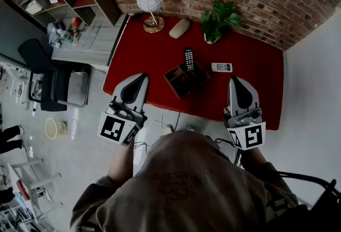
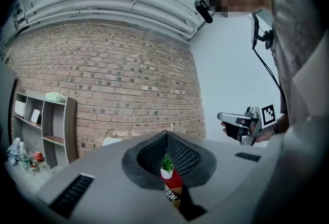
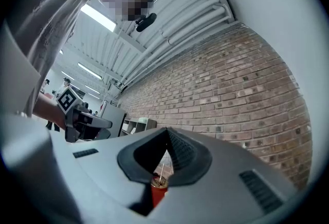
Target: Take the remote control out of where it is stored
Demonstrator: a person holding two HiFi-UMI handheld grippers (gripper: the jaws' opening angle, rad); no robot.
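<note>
At left, over the near edge of the red-topped bench [image 1: 133,50], the left tool [image 1: 141,77] has its jaws together and empty. Centre: the long black remote control [image 1: 188,59] stands on end in the dark brown open wooden box [image 1: 178,83], ahead of and between both tools and well apart from each. At right, the right tool [image 1: 236,80] is likewise closed on nothing, with a small white remote [image 1: 221,67] near it. Likely hazards: jaws left closed would topple the remote, and an off-centre pinch could drag the box along.
</note>
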